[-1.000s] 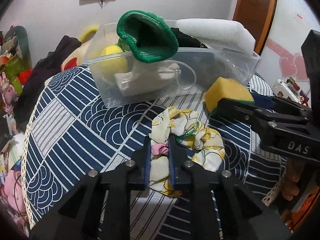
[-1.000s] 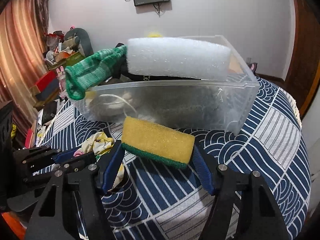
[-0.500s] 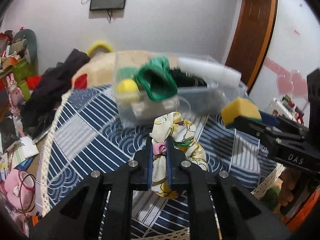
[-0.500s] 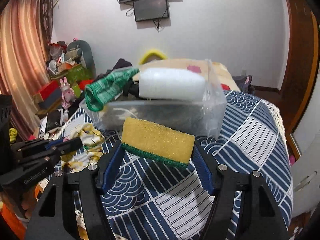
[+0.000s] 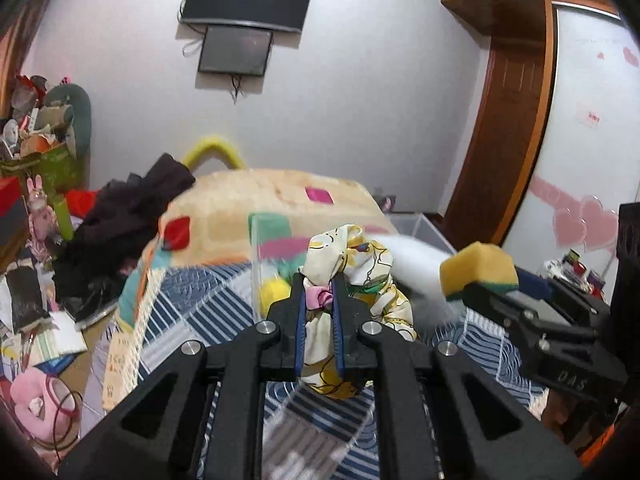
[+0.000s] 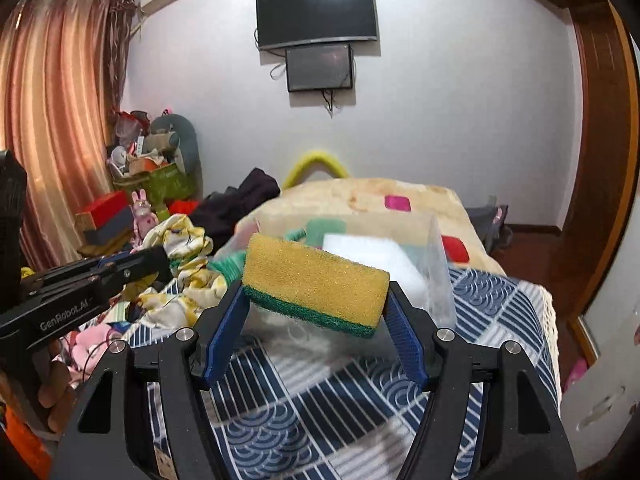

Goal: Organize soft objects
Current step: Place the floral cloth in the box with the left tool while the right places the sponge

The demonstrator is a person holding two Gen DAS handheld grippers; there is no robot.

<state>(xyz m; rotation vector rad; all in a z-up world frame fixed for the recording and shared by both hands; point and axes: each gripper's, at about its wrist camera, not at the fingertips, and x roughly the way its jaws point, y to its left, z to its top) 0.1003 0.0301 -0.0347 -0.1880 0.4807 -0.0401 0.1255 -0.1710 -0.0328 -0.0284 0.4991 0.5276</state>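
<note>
My left gripper (image 5: 320, 300) is shut on a yellow-and-white floral cloth (image 5: 360, 272) and holds it in the air above the blue patterned table cover (image 5: 192, 300). My right gripper (image 6: 316, 300) is shut on a yellow sponge with a green scouring side (image 6: 316, 280), also lifted. The sponge shows in the left wrist view (image 5: 478, 270), and the cloth shows in the right wrist view (image 6: 180, 240). A clear plastic bin (image 6: 436, 276) sits behind both, blurred, with a white foam block (image 6: 372, 254) and green fabric (image 6: 228, 266) in it.
A bed with a beige patterned blanket (image 5: 260, 200) lies behind the table. Dark clothes (image 5: 132, 208) are piled at its left. Boxes and toys (image 6: 152, 168) clutter the left side by the curtain. A wooden door (image 5: 504, 128) stands at the right.
Both grippers have risen off the table with the cloth and the sponge held. The bin now sits lower and farther in view, and the room behind shows.
</note>
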